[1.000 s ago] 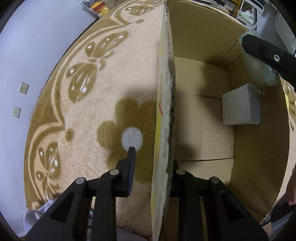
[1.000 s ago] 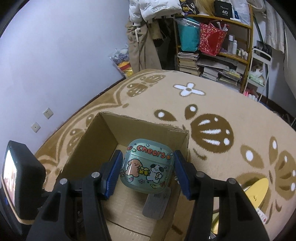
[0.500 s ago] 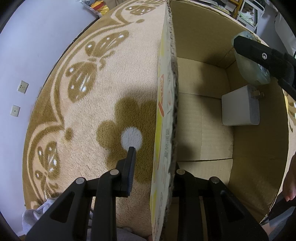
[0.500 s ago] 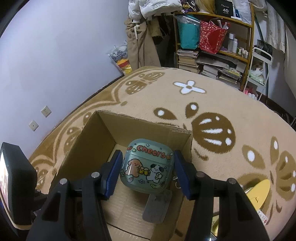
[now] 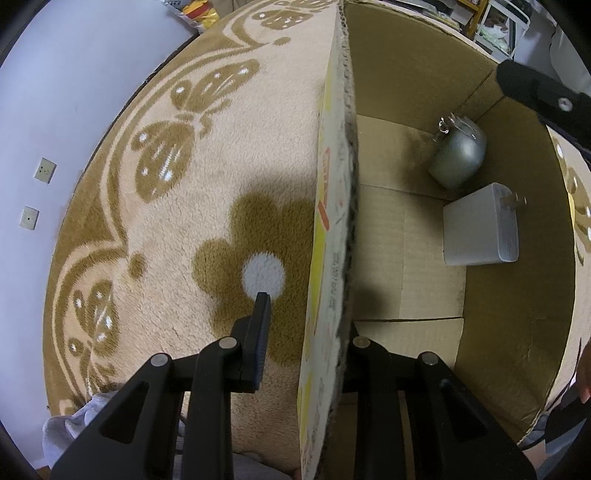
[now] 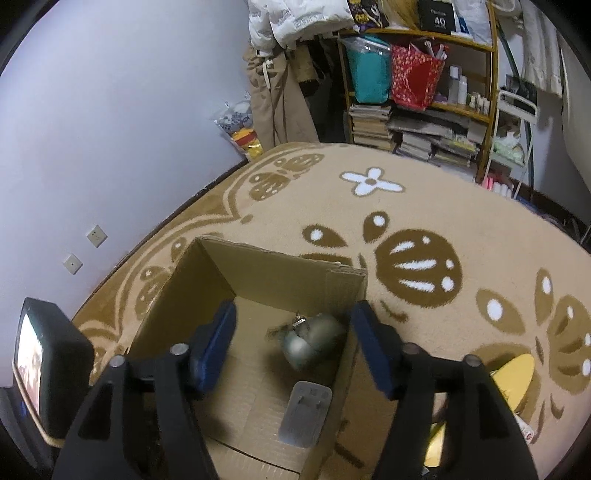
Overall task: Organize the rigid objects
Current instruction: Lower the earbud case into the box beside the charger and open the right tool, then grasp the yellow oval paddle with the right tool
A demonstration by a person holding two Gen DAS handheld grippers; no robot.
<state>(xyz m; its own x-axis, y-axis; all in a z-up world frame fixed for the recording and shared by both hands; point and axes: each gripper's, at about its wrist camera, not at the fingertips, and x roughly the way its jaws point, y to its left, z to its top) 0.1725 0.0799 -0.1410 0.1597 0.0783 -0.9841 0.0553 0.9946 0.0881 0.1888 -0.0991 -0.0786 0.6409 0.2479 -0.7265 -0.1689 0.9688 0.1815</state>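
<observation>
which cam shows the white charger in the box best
The left wrist view: the white charger lies unobstructed on the cardboard box floor, its side, top and prongs visible. The right wrist view shows it smaller, foreshortened and in shadow between the open fingers.

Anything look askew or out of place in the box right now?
Mostly fine. The earbud case lies tipped in the cardboard box's far corner, blurred, beside the white charger, which lies flat. Nothing spilled or damaged.

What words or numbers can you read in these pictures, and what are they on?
"40": on the black box on the top shelf.
Red and grey print on the cardboard box wall's yellow outside: too blurred.
Print on the white hanging bag: too blurred.
Charger: no readable text.
</observation>
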